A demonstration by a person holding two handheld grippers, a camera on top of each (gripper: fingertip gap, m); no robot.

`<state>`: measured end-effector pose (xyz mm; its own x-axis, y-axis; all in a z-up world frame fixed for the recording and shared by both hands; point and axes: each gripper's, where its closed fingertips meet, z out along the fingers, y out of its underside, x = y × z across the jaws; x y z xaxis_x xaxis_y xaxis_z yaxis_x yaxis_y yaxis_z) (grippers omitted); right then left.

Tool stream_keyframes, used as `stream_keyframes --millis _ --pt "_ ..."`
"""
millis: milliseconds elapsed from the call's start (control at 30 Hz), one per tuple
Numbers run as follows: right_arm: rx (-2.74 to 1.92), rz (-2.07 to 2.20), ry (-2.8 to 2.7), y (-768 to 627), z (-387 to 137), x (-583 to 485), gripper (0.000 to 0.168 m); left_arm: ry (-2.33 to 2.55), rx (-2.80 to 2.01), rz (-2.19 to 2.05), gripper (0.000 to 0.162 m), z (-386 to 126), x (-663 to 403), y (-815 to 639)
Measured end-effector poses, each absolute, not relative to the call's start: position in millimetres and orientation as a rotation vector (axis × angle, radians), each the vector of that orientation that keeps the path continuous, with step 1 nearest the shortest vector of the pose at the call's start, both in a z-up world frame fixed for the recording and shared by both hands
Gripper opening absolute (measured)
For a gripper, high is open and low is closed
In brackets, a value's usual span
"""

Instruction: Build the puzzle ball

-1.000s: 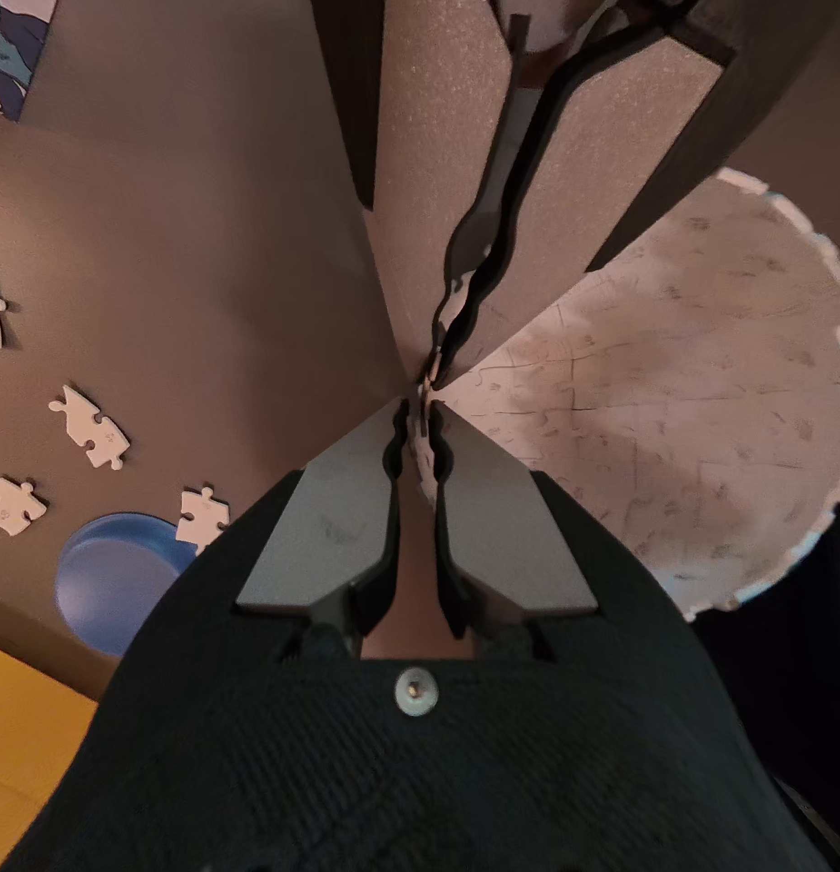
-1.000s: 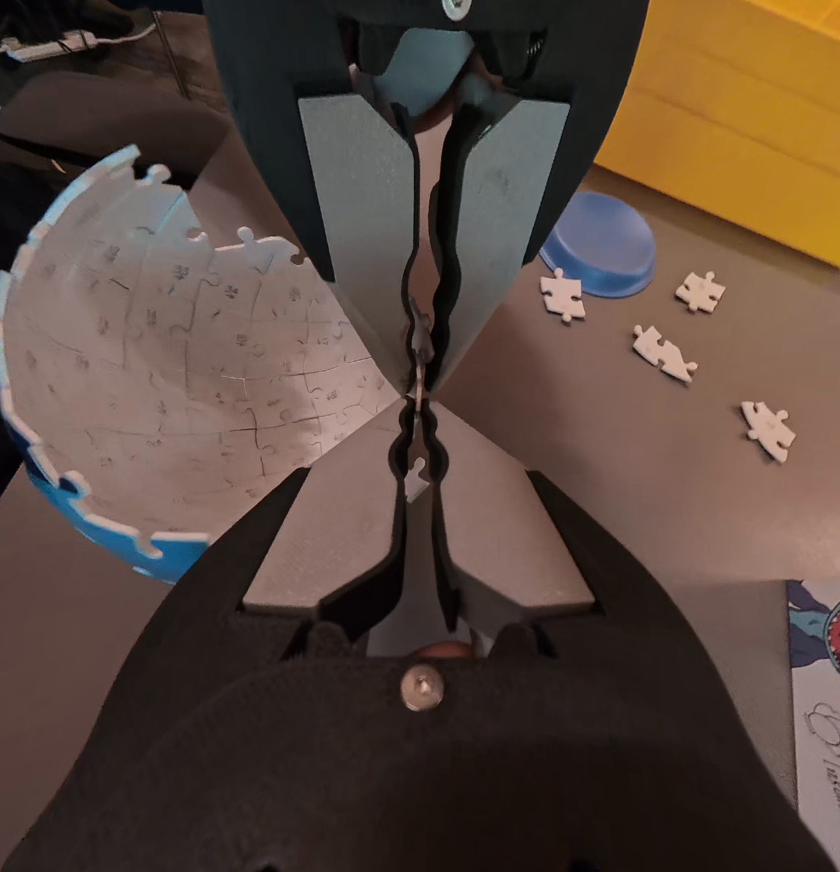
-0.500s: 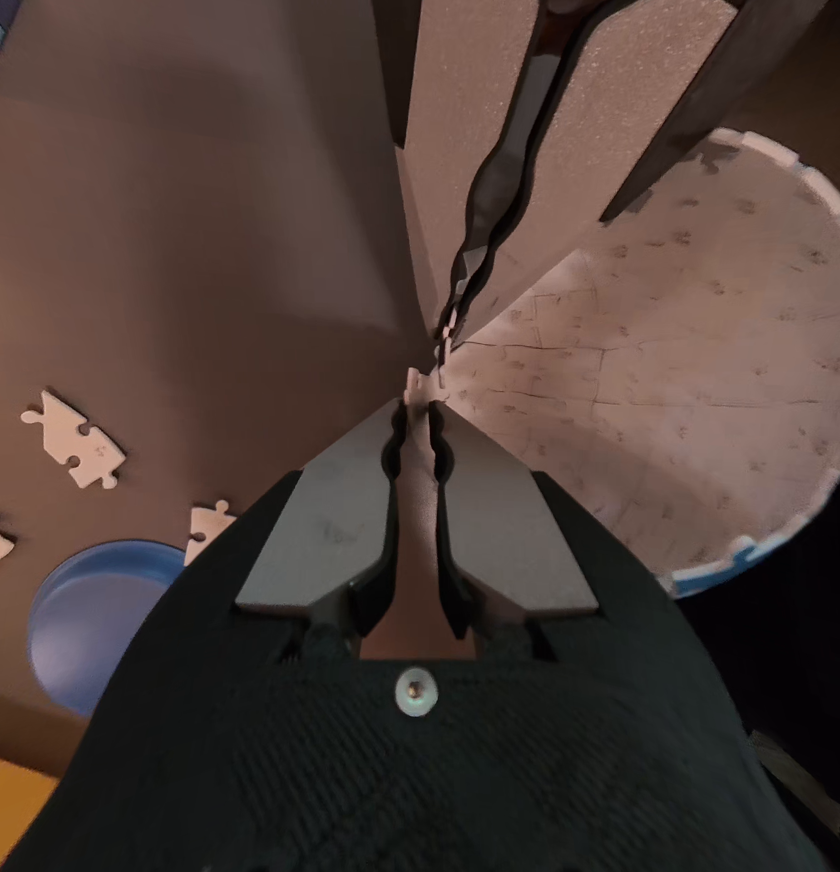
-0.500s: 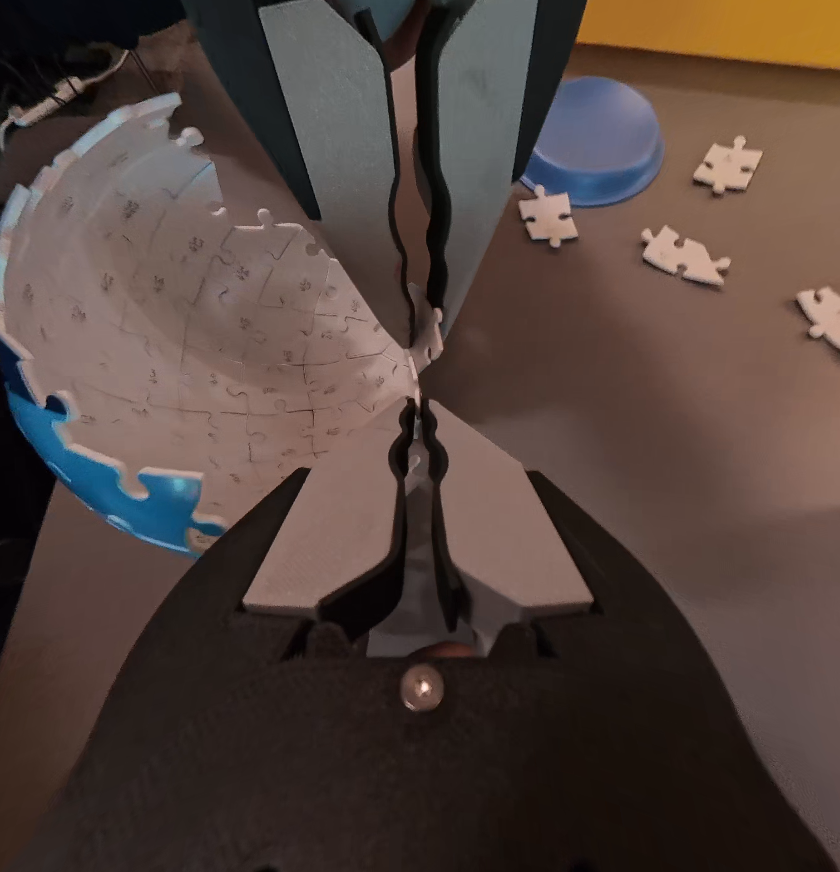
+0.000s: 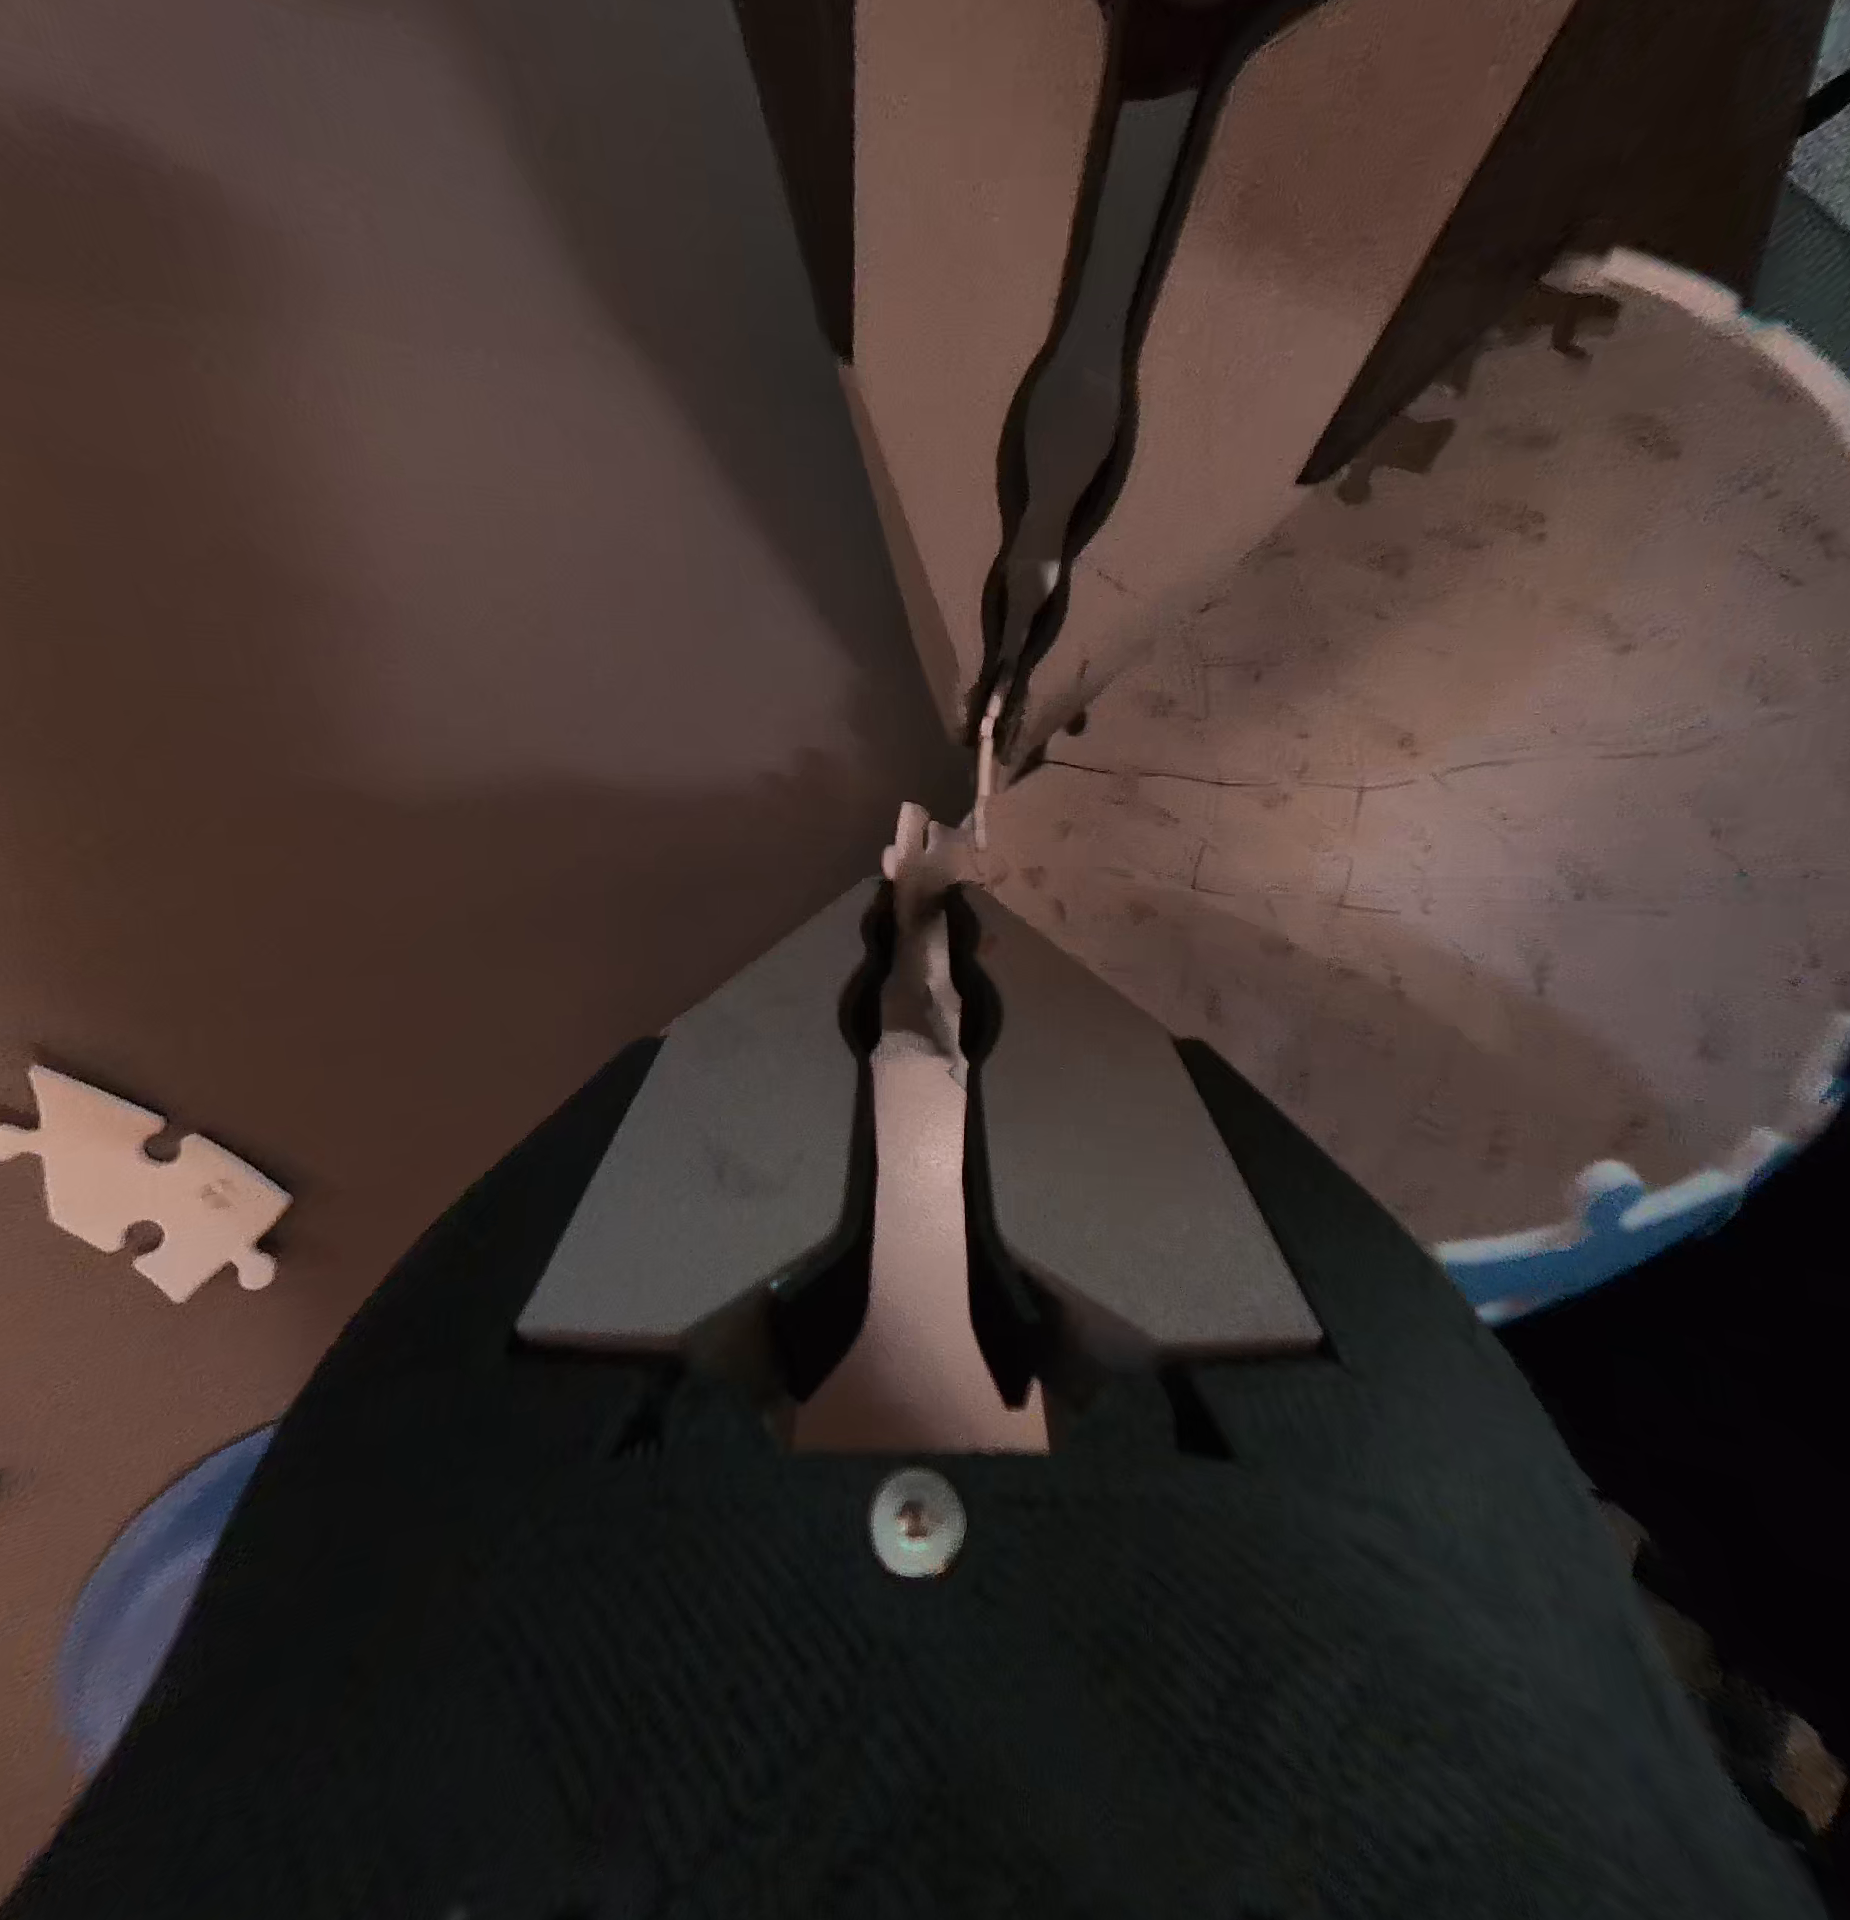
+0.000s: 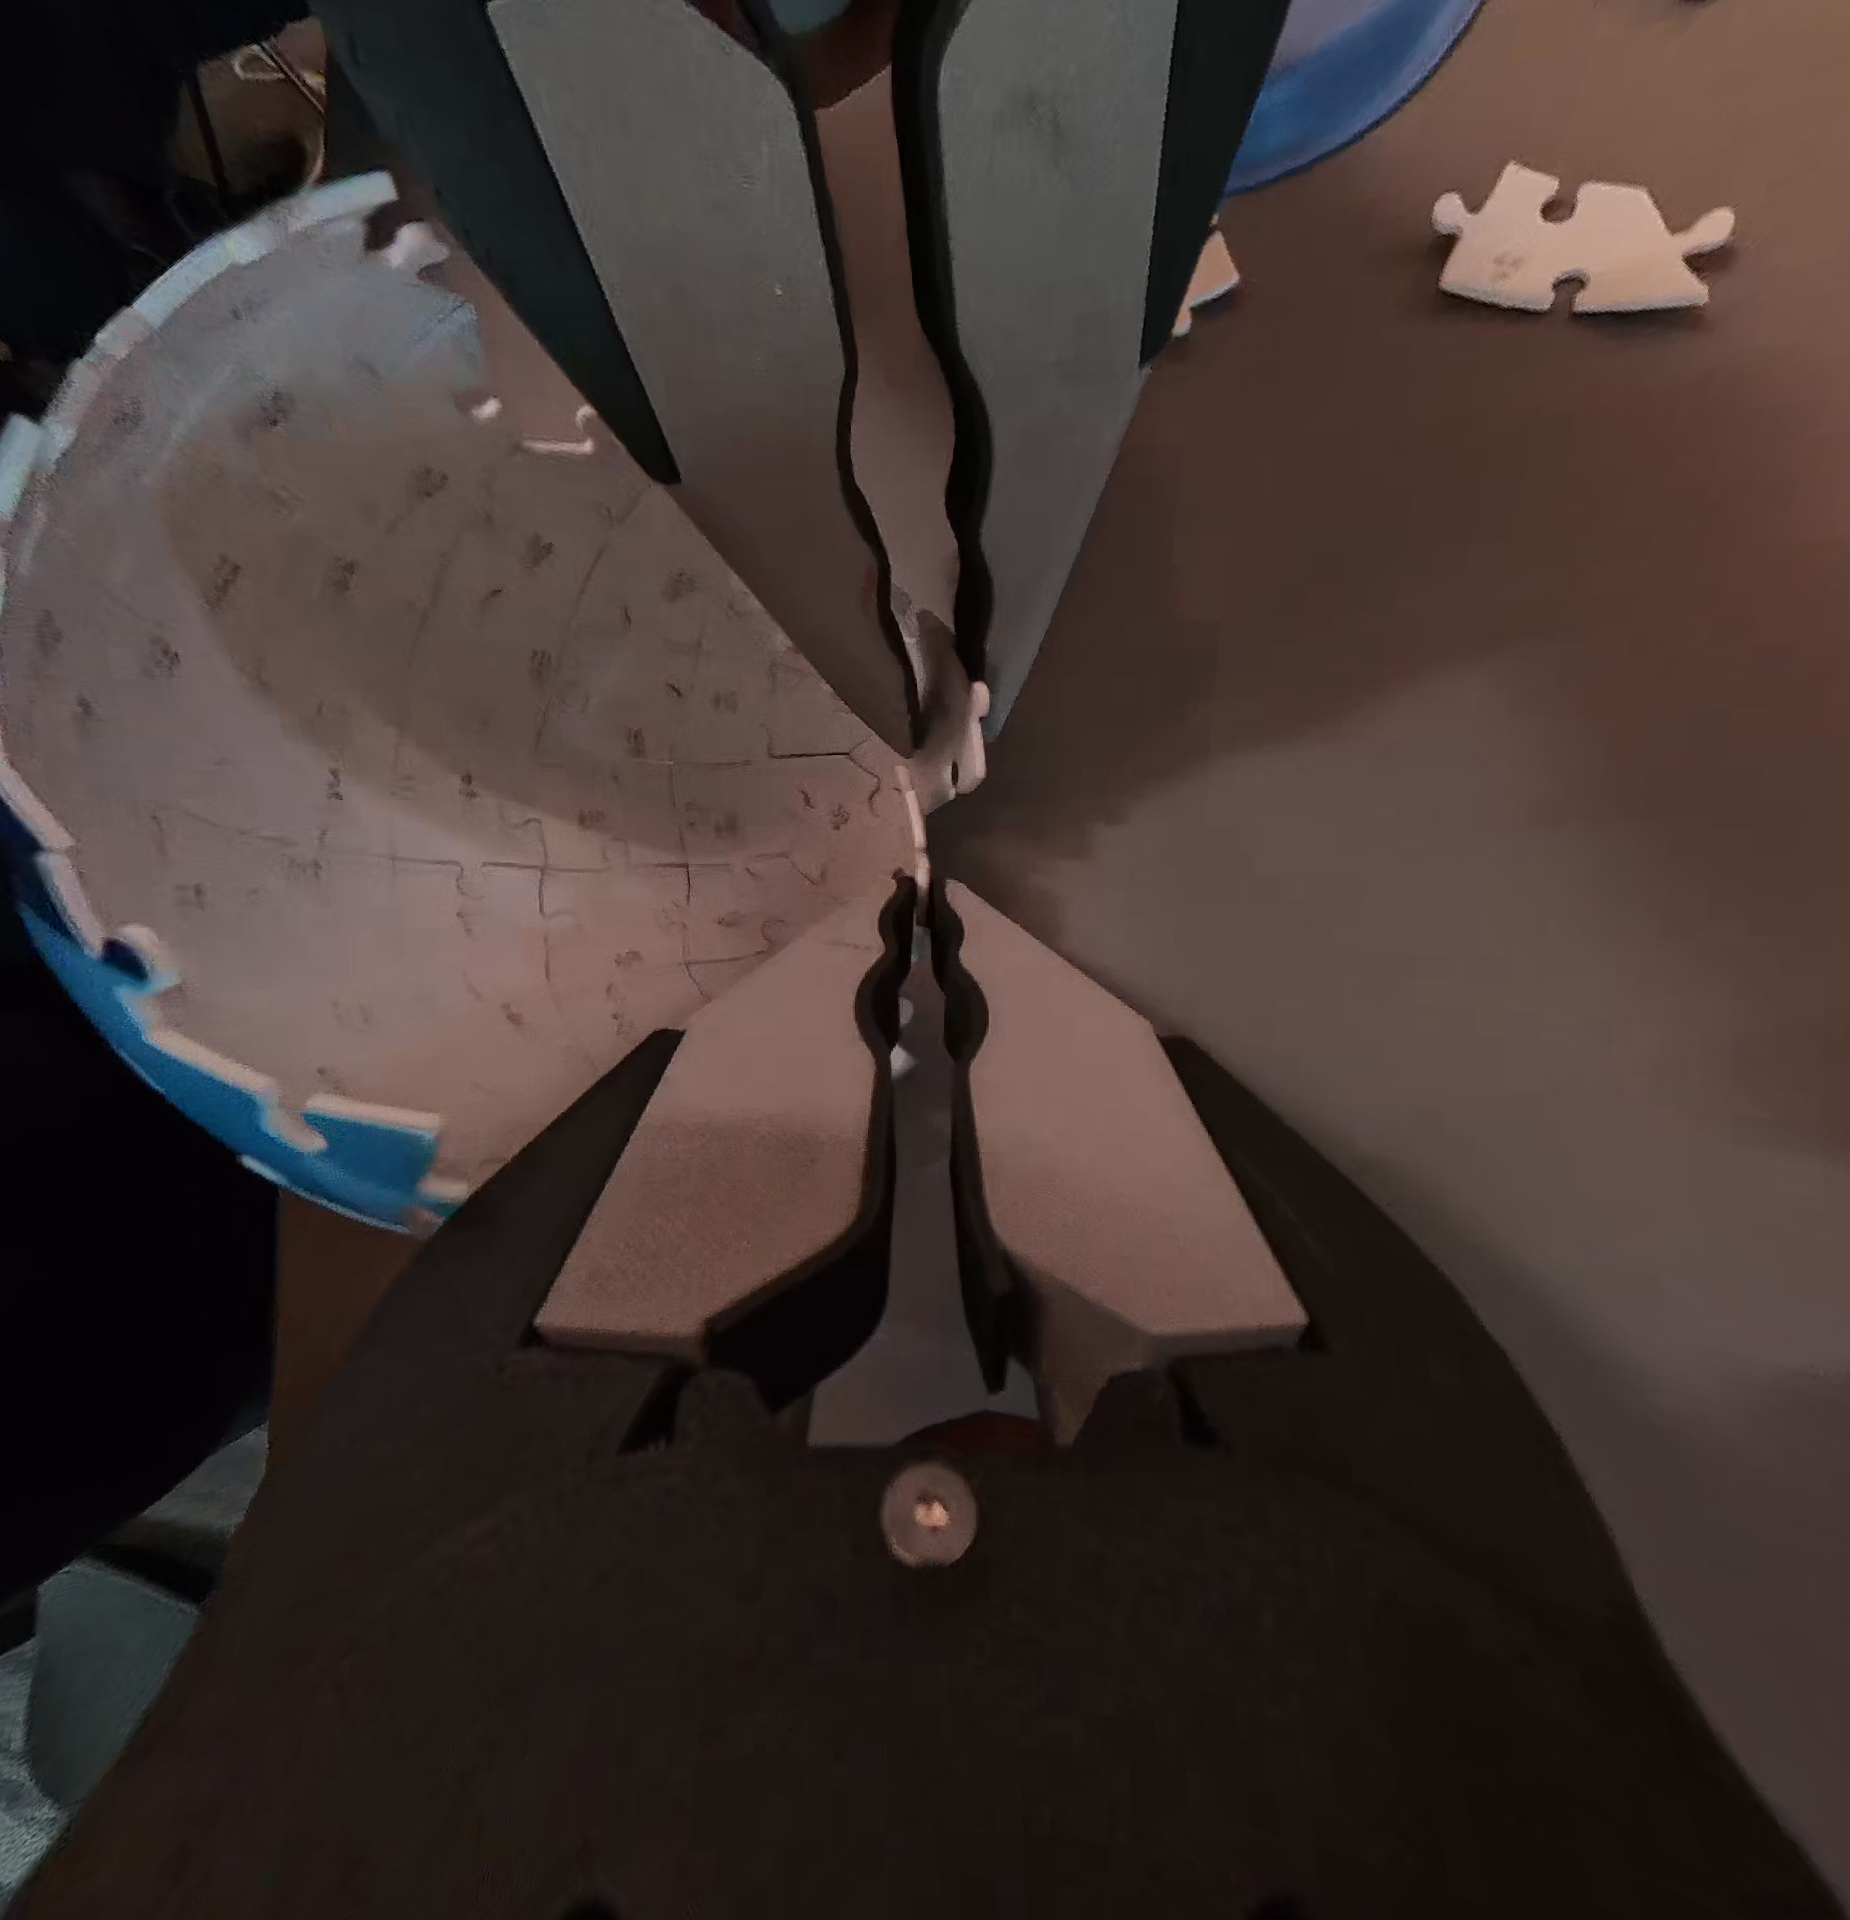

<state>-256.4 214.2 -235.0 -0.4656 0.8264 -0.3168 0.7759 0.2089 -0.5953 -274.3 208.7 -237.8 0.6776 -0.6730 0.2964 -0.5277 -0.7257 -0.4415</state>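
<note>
You work over a flat, matt brown table, dimly lit, with soft shadows fanning out from both tools. Your left gripper has its jaws pressed nearly together on a small white puzzle piece that sticks out past the tips. Your right gripper has its jaws drawn close on the rim of the half-built puzzle ball, an open bowl, white inside and blue outside, which hangs past the table's edge on your right gripper's left. The two tools meet tip to tip, the held piece touching the ball's rim. On the bare table lie loose white pieces, one well apart from the ball, another near a blue round dish. Beyond the table's edge the room is dark, and you can make out only a patch of grey floor.
</note>
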Motion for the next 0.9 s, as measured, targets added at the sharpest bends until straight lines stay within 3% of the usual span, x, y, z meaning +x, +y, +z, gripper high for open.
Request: stream_keyframes --millis 733,900 --pt "-1.847 1.230 -2.290 224.3 -241.6 -257.8 0.002 1.107 -2.482 -0.822 0.011 -235.3 -290.1 229.7" --pt "-1.864 1.282 -2.239 224.3 -241.6 -257.7 0.002 0.968 -2.419 -0.767 0.008 -205.6 -317.0 239.7"
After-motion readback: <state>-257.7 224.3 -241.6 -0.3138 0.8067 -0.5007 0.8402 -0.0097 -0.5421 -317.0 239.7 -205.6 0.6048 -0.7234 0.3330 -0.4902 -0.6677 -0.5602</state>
